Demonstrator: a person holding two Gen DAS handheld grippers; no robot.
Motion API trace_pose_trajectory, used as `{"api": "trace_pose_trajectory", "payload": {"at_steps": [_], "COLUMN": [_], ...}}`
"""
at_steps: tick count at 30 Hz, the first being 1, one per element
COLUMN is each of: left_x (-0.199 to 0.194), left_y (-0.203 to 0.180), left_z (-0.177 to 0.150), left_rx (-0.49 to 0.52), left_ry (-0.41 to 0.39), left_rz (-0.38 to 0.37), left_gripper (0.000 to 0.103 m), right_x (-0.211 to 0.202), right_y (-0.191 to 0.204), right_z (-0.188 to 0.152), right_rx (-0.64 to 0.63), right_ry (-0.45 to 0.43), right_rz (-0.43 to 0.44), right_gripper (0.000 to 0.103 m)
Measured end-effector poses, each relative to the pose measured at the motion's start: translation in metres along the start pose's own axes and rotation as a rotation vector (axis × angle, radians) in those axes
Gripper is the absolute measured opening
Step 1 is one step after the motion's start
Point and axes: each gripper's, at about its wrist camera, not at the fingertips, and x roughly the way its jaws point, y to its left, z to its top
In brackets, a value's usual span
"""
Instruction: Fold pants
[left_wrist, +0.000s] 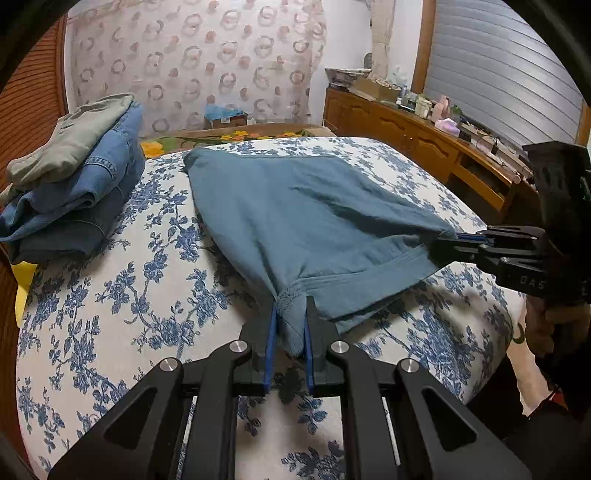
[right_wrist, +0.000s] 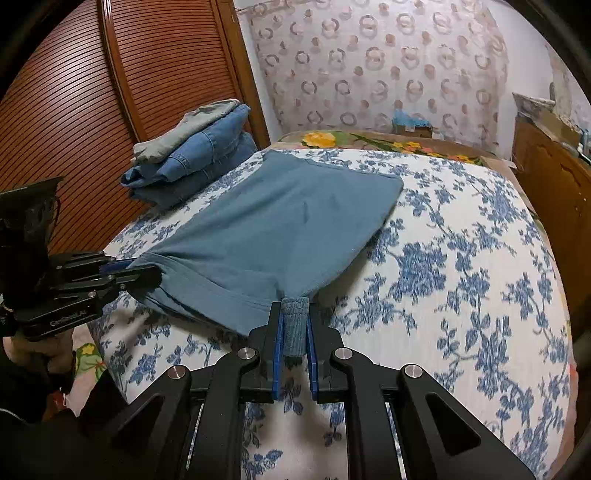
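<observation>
Both corners of the teal pants (left_wrist: 314, 206) are pinched, left hand-held gripper (left_wrist: 290, 325) and right hand-held gripper (right_wrist: 295, 325) clamped; mid-fold at frame centre; next, lay flat and release.

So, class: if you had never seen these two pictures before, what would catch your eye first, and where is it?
First, the teal pants, spread over the middle of the blue-flowered bedspread. The left gripper and right gripper each pinch a near corner of them between the fingers. Next, a stack of folded jeans at the far left of the bed.
</observation>
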Motion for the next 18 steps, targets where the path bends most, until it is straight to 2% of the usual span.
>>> {"api": "trace_pose_trajectory", "payload": {"at_steps": [18], "left_x": [-0.029], "left_y": [-0.017], "left_z": [-0.015], "left_rx": [0.026], "left_ry": [-0.009], "left_rz": [-0.032], "left_gripper": [0.013], "right_x": [-0.014], "right_y": [-0.002], "right_z": [-0.019], "right_rx": [0.043], "right_ry": [-0.027], "right_rz": [0.038], "right_gripper": [0.011]}}
